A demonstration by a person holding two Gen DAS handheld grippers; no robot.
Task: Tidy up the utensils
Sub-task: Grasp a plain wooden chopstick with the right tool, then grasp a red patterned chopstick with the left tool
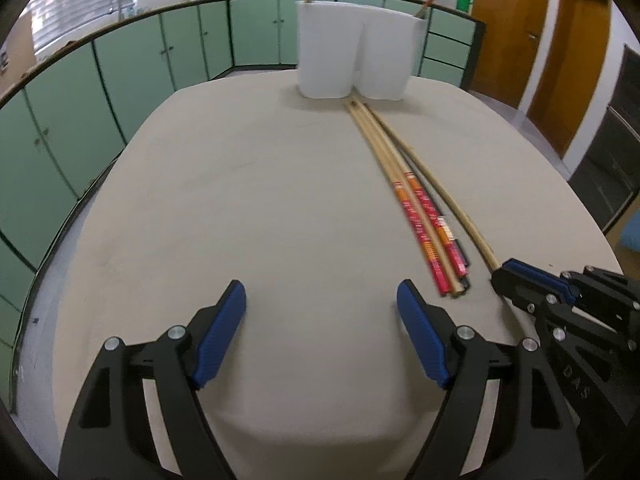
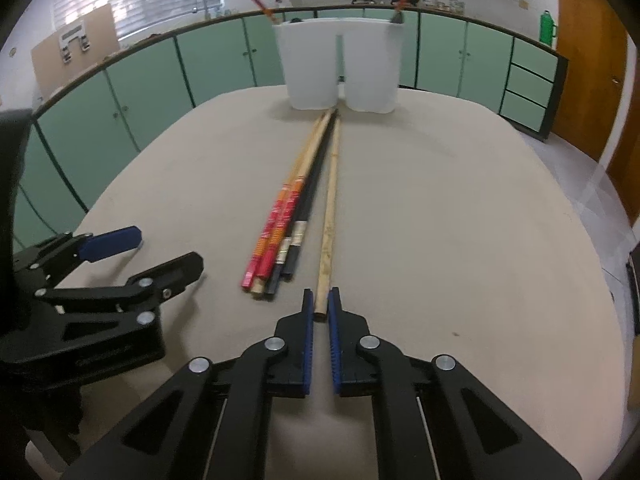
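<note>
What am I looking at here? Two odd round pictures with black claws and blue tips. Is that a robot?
No robot: a person holds two hand-held grippers, each with a wide-angle camera looking along its fingers. One picture comes from the left gripper, whose jaws stand wide open over the beige table. The other comes from the right gripper, whose jaws are nearly closed around the end of a plain wooden chopstick; whether they pinch it I cannot tell. Beside it lie red-patterned chopsticks and dark chopsticks. At the far edge stands a white holder with a few utensils already inside.
</note>
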